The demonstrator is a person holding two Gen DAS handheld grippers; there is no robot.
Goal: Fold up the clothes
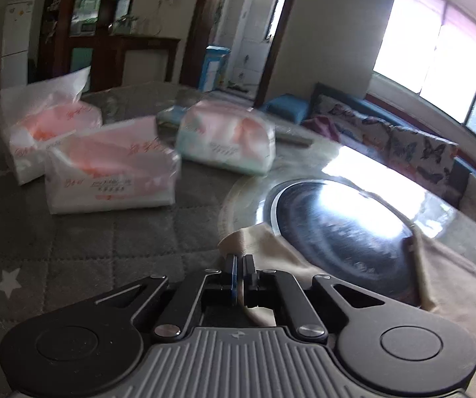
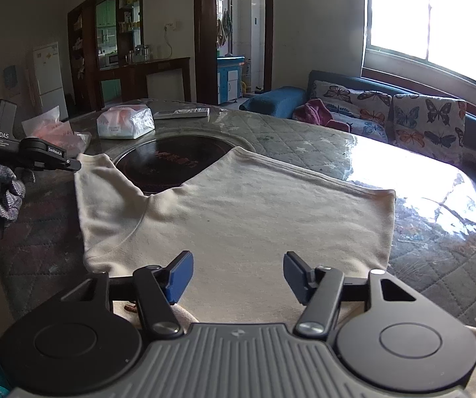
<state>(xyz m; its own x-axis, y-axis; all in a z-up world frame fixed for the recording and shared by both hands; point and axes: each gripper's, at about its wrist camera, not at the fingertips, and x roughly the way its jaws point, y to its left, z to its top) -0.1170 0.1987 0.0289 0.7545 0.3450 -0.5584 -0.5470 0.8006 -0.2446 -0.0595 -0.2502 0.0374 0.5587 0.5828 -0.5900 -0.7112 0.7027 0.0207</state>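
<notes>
A cream shirt (image 2: 238, 212) lies spread flat on the quilted table cover (image 2: 304, 142), its sleeve reaching out to the left. At the sleeve's end my left gripper (image 2: 77, 165) is held by a gloved hand (image 2: 2, 185). In the left wrist view that gripper (image 1: 239, 260) is shut, with the cream sleeve cloth (image 1: 271, 248) pinched at its tips. My right gripper (image 2: 238, 275) hovers over the shirt's near hem. Its blue pads (image 2: 180, 278) stand apart and nothing is pressed between them.
A dark round glass plate (image 2: 171, 159) is set into the table's middle, partly under the shirt. Three tissue packs (image 1: 108, 172) (image 1: 228, 139) (image 1: 49, 126) and a remote (image 2: 181, 112) lie at the far side. A butterfly-print sofa (image 2: 403, 116) runs along the window on the right.
</notes>
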